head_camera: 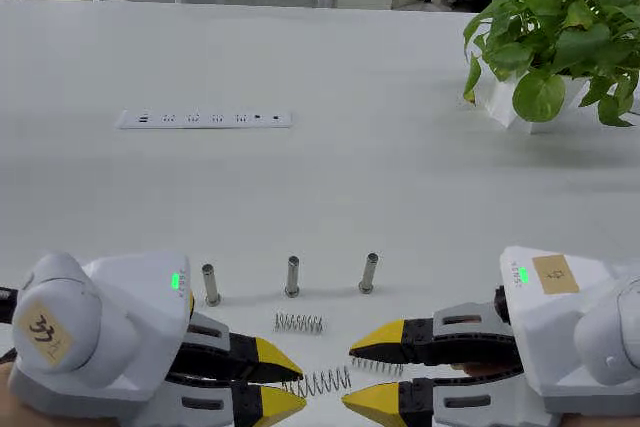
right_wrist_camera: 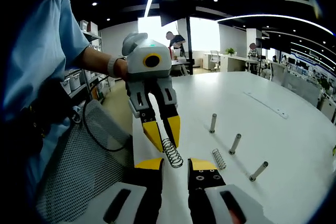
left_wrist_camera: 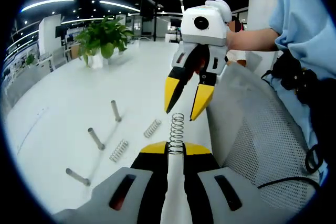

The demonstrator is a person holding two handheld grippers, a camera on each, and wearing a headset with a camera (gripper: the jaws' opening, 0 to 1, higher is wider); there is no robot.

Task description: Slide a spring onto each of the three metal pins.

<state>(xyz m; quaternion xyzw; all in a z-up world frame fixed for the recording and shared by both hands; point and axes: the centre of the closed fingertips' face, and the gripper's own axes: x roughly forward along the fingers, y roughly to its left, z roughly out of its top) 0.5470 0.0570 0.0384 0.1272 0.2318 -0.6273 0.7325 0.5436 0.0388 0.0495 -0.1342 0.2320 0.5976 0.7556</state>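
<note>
Three upright metal pins (head_camera: pixel 210 284), (head_camera: pixel 292 275), (head_camera: pixel 368 273) stand in a row on the white table (head_camera: pixel 330 187). My left gripper (head_camera: pixel 300 384) at bottom left is shut on one end of a spring (head_camera: pixel 320 382), which sticks out past its yellow tips (left_wrist_camera: pixel 177 127). Facing it, my right gripper (head_camera: pixel 347 377) stands open, its tips just short of that spring's free end (right_wrist_camera: pixel 171 153). A second spring (head_camera: pixel 299 323) lies in front of the middle pin. A third spring (head_camera: pixel 375 365) lies on the table by the right gripper's upper jaw.
A white power strip (head_camera: pixel 205 119) lies mid-table, beyond the pins. A potted green plant (head_camera: pixel 560 37) stands at the far right. A mesh chair seat (left_wrist_camera: pixel 252 140) and the person's blue sleeve (left_wrist_camera: pixel 307 19) are close behind the grippers.
</note>
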